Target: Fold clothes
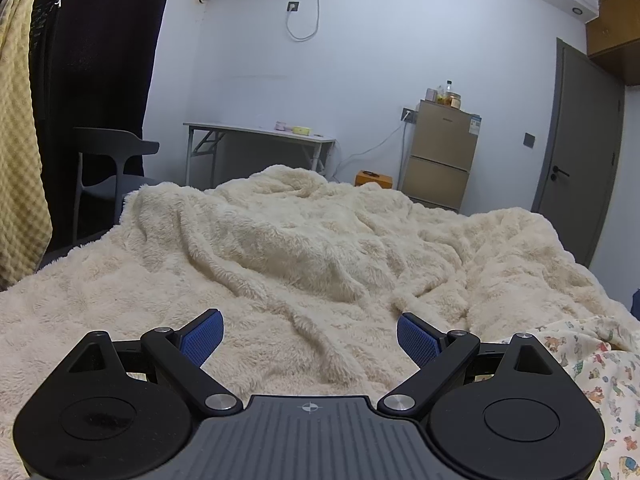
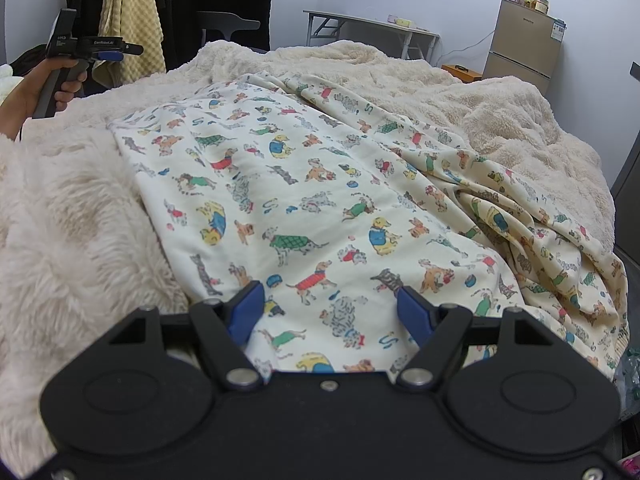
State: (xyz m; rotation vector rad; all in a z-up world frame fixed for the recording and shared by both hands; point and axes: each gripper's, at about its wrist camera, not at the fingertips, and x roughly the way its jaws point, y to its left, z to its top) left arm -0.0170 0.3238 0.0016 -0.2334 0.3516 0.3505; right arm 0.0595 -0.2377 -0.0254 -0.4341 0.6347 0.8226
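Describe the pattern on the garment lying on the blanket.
Cream garment printed all over with small cartoon dogs in colourful coats; best seen in the right wrist view.

We only catch a corner of the dog-print cloth [image 1: 596, 364] right of the left gripper [image 1: 310, 338]; the frame edge cuts off the rest.

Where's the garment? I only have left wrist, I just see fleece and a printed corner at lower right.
Observer: The dog-print garment lies spread on the fluffy blanket, directly ahead of the right gripper.
Operator: Right gripper holding it?
Observer: No. Its jaws stand open over the near edge, with the cloth between the fingers but not pinched.
Operator: Is the cloth flat?
Observer: Its left part is fairly smooth; the right side is bunched into folds.
Operator: Where's my left gripper relative to it?
Observer: The left gripper is off to the garment's far left, raised above the blanket in the person's hand.
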